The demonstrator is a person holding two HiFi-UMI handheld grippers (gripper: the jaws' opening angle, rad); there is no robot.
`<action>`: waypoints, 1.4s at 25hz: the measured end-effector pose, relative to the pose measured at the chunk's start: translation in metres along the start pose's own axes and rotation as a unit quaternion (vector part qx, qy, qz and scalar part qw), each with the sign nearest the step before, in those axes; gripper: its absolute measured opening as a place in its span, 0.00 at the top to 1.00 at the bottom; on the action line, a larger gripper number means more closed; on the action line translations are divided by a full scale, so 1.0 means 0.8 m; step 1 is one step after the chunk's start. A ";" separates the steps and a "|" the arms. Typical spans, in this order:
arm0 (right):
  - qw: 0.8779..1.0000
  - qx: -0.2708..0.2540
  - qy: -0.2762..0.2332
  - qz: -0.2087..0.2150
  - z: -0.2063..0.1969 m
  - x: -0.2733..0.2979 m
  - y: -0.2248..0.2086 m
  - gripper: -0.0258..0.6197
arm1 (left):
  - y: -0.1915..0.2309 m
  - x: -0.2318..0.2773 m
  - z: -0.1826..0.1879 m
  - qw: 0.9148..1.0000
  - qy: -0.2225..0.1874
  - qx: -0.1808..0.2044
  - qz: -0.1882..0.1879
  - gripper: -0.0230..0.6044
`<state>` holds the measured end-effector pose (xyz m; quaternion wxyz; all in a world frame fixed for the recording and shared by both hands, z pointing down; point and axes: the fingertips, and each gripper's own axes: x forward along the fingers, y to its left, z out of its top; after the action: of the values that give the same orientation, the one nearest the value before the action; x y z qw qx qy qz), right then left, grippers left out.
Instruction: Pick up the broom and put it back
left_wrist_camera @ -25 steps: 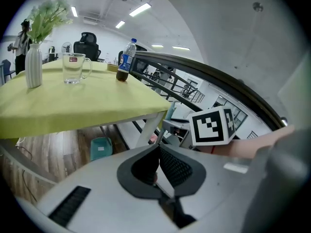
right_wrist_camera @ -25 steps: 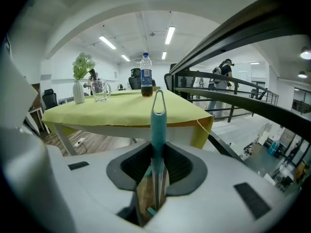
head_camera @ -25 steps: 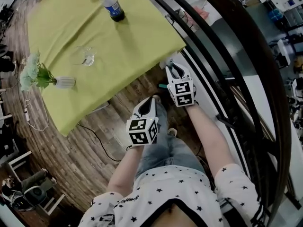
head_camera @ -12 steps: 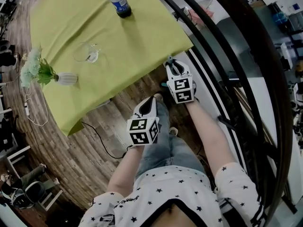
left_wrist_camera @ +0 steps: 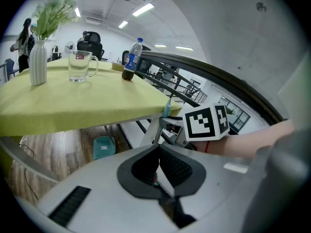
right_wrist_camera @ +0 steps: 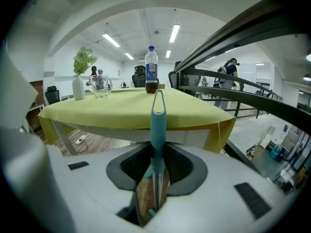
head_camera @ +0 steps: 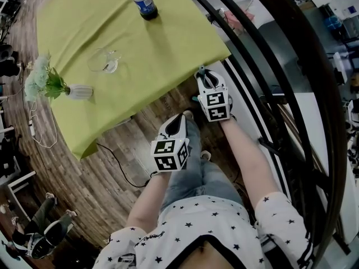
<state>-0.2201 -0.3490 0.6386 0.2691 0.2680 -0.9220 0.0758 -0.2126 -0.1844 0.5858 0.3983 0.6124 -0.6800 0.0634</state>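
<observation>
My right gripper (right_wrist_camera: 156,165) is shut on the broom's slim teal handle (right_wrist_camera: 158,125), which stands up between the pads and ends in a hanging loop. In the head view this gripper (head_camera: 205,78) sits by the near corner of the green-clothed table (head_camera: 168,60), next to the railing. The left gripper view shows the same handle tip (left_wrist_camera: 166,108) above the right gripper's marker cube. My left gripper (head_camera: 178,120) hangs lower, over the person's jeans; its pads (left_wrist_camera: 170,167) meet with nothing held. The broom's head is hidden.
On the table stand a cola bottle (head_camera: 143,1), a glass mug (head_camera: 104,61) and a white vase with flowers (head_camera: 76,92). A dark curved railing (head_camera: 280,94) runs along the right. A teal object (left_wrist_camera: 103,146) lies on the wooden floor under the table, with a cable nearby.
The right gripper with the handle has edged slightly toward the table corner. The left gripper has stayed put.
</observation>
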 end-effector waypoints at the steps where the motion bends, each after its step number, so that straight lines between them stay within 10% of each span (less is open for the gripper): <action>1: 1.000 -0.001 0.001 0.000 0.000 0.000 0.000 0.84 | 0.000 0.000 -0.001 1.000 0.000 0.001 0.000 0.95; 35: 0.999 -0.005 -0.028 -0.014 0.011 -0.093 0.011 0.79 | -0.041 -0.054 -0.007 0.999 -0.040 0.020 -0.001 0.95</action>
<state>-0.1759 -0.3107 0.5909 0.2454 0.2818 -0.9257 0.0597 -0.1837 -0.1552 0.5495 0.3585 0.6231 -0.6932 0.0518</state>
